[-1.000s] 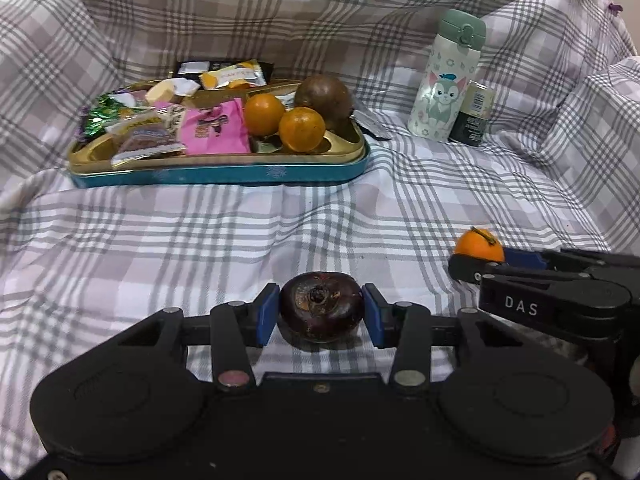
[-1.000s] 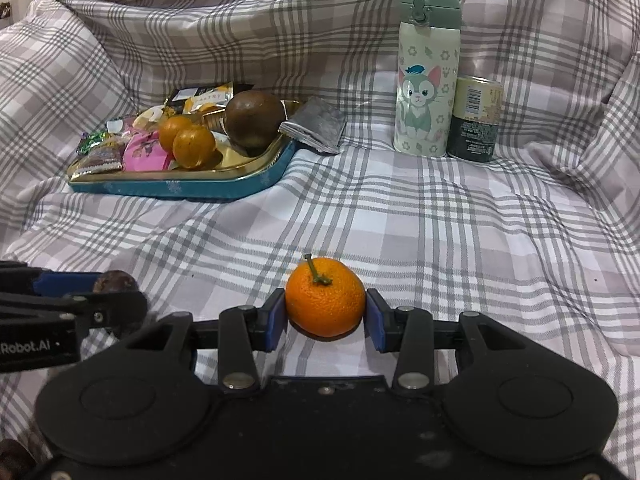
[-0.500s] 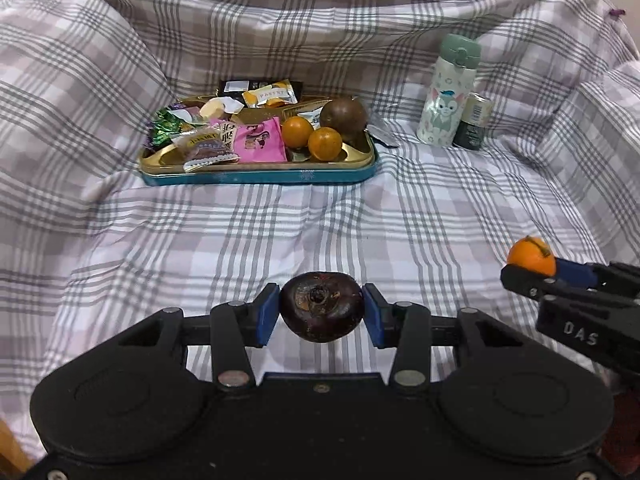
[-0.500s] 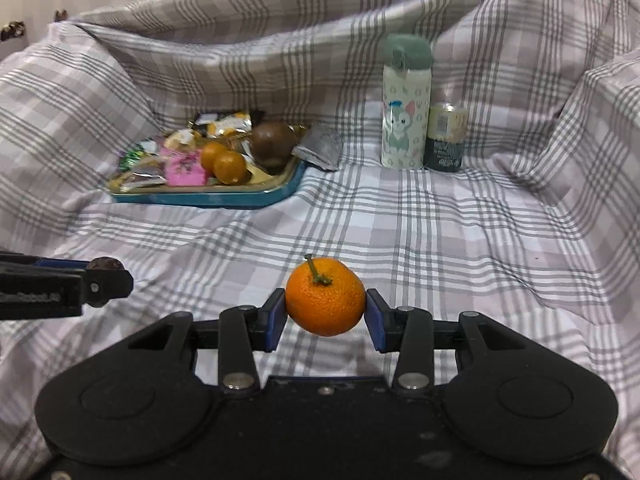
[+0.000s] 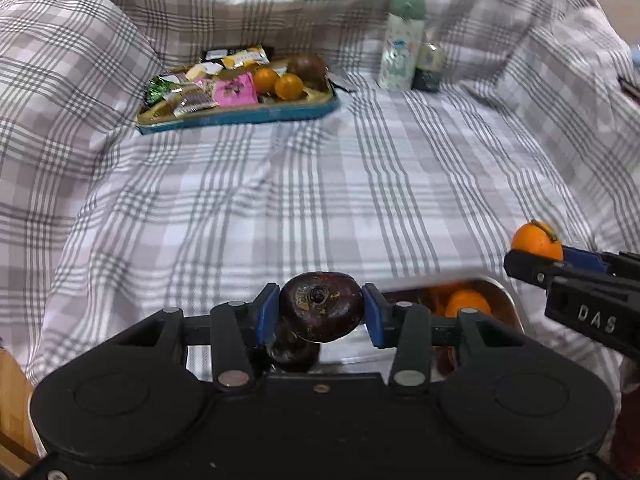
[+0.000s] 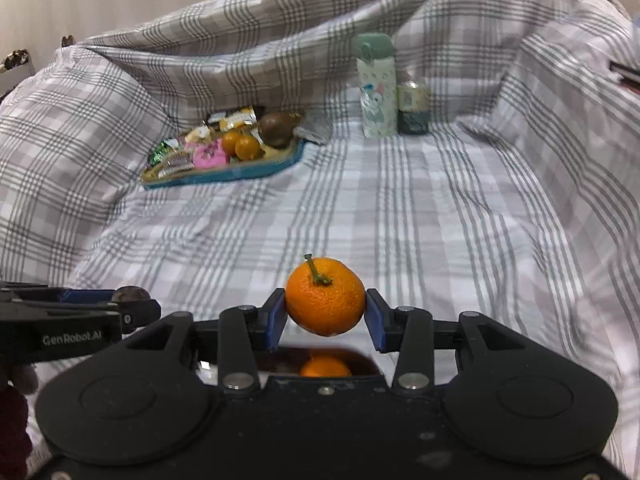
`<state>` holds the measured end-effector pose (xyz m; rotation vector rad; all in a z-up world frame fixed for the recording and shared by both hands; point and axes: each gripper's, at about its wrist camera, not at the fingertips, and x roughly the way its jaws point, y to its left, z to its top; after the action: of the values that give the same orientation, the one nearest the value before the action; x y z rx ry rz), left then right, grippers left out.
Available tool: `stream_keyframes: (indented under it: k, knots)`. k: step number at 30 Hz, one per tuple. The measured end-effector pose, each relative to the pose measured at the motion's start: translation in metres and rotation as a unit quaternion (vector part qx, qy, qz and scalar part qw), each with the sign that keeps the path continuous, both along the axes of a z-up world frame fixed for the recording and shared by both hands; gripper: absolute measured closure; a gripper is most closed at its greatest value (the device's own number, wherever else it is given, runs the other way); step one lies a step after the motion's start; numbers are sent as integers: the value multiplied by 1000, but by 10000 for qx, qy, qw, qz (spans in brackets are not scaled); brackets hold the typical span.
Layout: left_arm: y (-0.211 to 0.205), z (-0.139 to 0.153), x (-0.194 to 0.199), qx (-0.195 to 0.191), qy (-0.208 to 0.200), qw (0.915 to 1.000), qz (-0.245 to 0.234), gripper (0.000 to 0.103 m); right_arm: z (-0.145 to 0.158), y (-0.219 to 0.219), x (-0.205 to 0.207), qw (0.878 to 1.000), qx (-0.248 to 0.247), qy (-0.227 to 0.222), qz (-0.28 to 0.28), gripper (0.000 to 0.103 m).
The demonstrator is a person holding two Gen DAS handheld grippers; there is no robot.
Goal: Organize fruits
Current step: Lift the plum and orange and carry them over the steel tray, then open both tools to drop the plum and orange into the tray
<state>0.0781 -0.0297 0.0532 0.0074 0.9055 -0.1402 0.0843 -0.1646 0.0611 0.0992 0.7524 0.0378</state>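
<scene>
My left gripper (image 5: 321, 312) is shut on a dark purple mangosteen (image 5: 321, 305), held above a metal tray (image 5: 508, 300) at the near edge. Inside that tray lie another dark fruit (image 5: 294, 350) and an orange (image 5: 468, 304). My right gripper (image 6: 325, 316) is shut on a stemmed orange (image 6: 325, 296), which also shows at the right of the left wrist view as the orange (image 5: 536, 240). Under it an orange (image 6: 325, 368) sits in the tray. Far back, a blue-rimmed tin (image 5: 240, 114) carries two oranges (image 5: 289, 86), a brown fruit (image 5: 308, 67) and snack packets.
A plaid cloth (image 5: 320, 184) covers the whole surface and rises in folds at the back and sides. A mint-capped bottle (image 5: 401, 42) and a small can (image 5: 430, 68) stand at the back right. A wooden edge (image 5: 12, 400) shows at the lower left.
Both grippers have pulled back and risen away from the far tin, each still gripping its fruit. The metal tray with fruit has come into view beneath them.
</scene>
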Motion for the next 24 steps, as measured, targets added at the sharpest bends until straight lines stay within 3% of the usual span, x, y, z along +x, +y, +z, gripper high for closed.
stream_keyframes:
  k: [6, 11, 24]
  knots:
    - [-16, -15, -7, 170, 154, 9997, -100, 51, -18, 0, -32, 9988, -301, 368, -121, 60]
    - [-19, -27, -3, 139, 361, 9992, -104, 51, -31, 3, -44, 9974, -270, 658, -74, 60]
    - [-10, -31, 6, 18, 412, 9991, 74, 51, -32, 26, -28, 9973, -132, 638, 349, 59]
